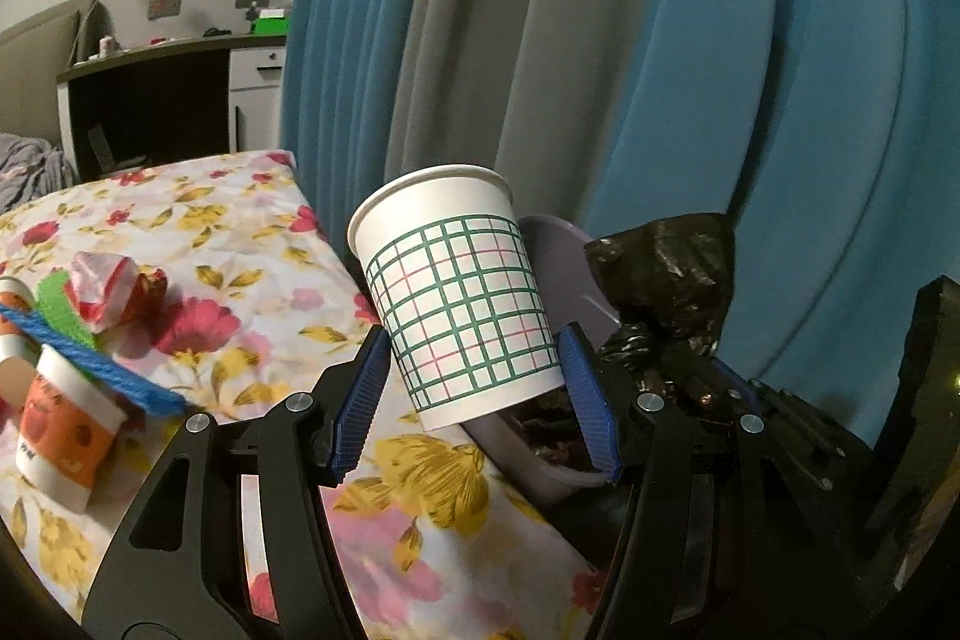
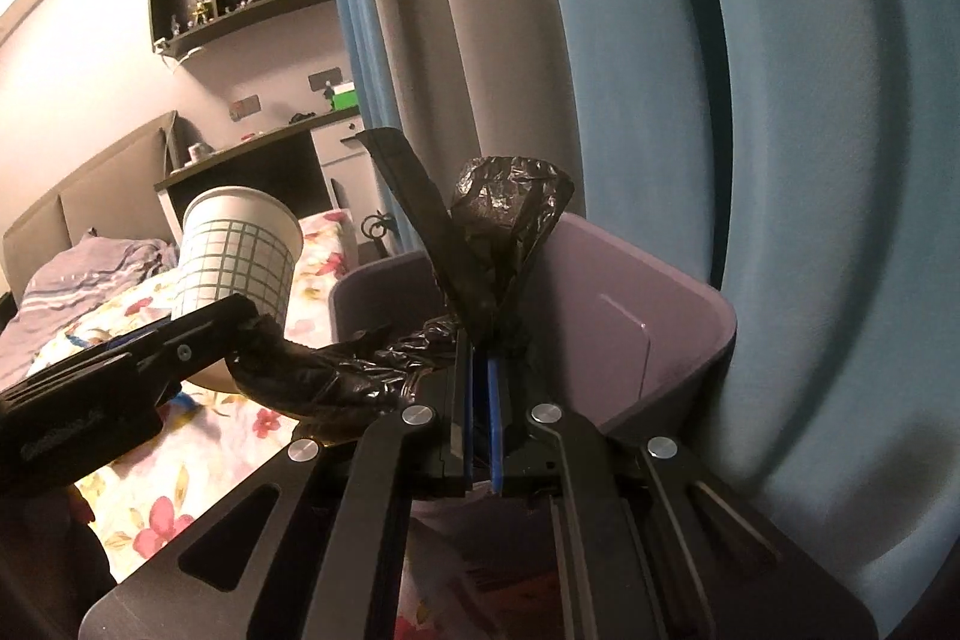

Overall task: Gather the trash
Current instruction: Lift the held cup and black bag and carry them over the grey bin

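My left gripper (image 1: 471, 391) is shut on a white paper cup (image 1: 459, 292) with a green grid pattern, held upright and slightly tilted above the bed edge, next to a purple bin (image 1: 558, 256). The cup also shows in the right wrist view (image 2: 237, 250). My right gripper (image 2: 480, 382) is shut on the black trash bag (image 2: 504, 226) at the rim of the purple bin (image 2: 654, 310). The bag also shows in the left wrist view (image 1: 666, 274). Trash lies inside the bin, dimly seen.
On the floral bedsheet (image 1: 198, 214) at left lie an orange and white cup (image 1: 66, 430), a crumpled red and white wrapper (image 1: 111, 289) and blue and green sticks (image 1: 90, 358). Blue and grey curtains (image 1: 600, 40) hang behind the bin. A desk (image 1: 180, 52) stands at the back.
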The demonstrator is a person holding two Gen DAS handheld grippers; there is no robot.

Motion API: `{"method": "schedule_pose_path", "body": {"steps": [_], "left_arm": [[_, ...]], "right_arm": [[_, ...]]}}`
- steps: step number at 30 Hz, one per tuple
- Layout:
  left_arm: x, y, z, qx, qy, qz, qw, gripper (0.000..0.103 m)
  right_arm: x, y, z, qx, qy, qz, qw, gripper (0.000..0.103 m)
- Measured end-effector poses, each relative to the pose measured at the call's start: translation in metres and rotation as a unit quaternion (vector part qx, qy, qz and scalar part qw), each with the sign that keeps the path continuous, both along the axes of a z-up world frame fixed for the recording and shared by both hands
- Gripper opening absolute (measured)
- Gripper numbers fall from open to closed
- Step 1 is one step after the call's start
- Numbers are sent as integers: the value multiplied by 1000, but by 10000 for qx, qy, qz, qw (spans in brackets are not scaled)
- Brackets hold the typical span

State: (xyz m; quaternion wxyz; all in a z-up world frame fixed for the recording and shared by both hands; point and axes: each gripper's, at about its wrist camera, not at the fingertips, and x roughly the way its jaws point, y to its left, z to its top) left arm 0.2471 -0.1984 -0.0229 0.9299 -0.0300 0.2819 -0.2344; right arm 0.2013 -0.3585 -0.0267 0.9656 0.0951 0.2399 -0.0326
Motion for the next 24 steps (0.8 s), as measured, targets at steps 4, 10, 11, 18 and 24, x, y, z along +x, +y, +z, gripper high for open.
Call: {"method": "schedule_pose_path", "body": {"steps": [4, 10, 11, 18, 24], "left_arm": [[5, -4, -4, -4, 41, -76, 10000, 57], [14, -7, -10, -46, 99, -177, 9998, 57], [16, -8, -11, -64, 116, -194, 9997, 57], [22, -12, -13, -115, 150, -292, 9994, 57], [25, -18, -15, -145, 182, -400, 9989, 57]], "right_arm": [[8, -3, -5, 82, 75, -11, 9999, 5], [18, -2, -11, 115, 202, 46, 9997, 5], [19, -2, -12, 124, 222, 65, 9997, 5], [23, -3, -11, 175, 341, 114, 9992, 6], [29, -4, -9, 145, 442, 164, 9988, 28]]}}
